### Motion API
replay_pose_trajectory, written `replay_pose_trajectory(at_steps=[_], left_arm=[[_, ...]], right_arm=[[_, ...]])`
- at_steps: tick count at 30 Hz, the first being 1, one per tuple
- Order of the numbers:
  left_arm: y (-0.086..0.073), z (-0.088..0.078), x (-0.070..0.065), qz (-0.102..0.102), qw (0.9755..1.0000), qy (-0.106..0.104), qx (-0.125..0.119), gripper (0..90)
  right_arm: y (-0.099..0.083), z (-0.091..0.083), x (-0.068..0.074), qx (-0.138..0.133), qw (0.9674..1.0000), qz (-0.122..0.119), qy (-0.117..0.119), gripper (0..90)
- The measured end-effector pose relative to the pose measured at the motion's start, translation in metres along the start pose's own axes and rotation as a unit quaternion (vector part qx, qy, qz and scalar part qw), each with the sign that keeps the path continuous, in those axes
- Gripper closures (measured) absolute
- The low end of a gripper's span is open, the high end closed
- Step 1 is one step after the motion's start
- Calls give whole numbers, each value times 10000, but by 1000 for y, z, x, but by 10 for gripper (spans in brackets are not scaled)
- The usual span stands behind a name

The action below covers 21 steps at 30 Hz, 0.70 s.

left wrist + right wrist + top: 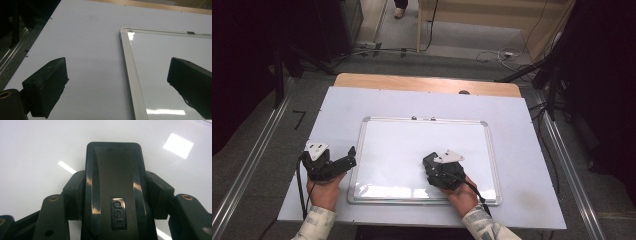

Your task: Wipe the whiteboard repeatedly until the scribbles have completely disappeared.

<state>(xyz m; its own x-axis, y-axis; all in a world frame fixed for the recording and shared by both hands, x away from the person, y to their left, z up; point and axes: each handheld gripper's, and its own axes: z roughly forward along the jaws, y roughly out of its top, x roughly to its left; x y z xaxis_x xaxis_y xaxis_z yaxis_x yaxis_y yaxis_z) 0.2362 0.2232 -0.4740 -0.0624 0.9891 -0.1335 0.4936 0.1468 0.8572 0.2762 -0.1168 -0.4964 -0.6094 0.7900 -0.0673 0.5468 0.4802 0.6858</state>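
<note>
Gripping black eraser in right claw | on whiteboard | left claw wide, empty

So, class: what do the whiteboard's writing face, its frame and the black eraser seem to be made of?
Whiteboard face: glossy white coating, mirroring ceiling lights. Frame: pale ribbed metal, probably aluminium. Eraser, clamped in the right gripper: shiny black moulded plastic with an embossed logo.

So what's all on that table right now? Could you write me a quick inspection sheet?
Surface: white table top, wooden strip at its far edge.
Job's things: whiteboard lying flat, wiped clean; black eraser marked deli, on the board.
Clutter: nothing seen.
Grippers: right gripper shut on the eraser; left gripper open, astride the board's left frame edge.
Cables: one trails from each gripper; more on the floor beyond.
Surroundings: grey floor, metal rails, dark stands.
</note>
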Motion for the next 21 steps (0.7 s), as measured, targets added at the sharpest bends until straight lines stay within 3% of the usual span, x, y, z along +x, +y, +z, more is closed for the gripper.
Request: replay_pose_trajectory(at_steps=[11, 21], left_arm=[[0, 0, 0, -4, 10000, -4, 0, 34], [1, 3, -1, 2, 10000, -5, 6, 34]], right_arm=[[-2, -2, -8, 7, 10000, 34, 13, 387], [-7, -7, -23, -62, 9994, 342, 7, 388]])
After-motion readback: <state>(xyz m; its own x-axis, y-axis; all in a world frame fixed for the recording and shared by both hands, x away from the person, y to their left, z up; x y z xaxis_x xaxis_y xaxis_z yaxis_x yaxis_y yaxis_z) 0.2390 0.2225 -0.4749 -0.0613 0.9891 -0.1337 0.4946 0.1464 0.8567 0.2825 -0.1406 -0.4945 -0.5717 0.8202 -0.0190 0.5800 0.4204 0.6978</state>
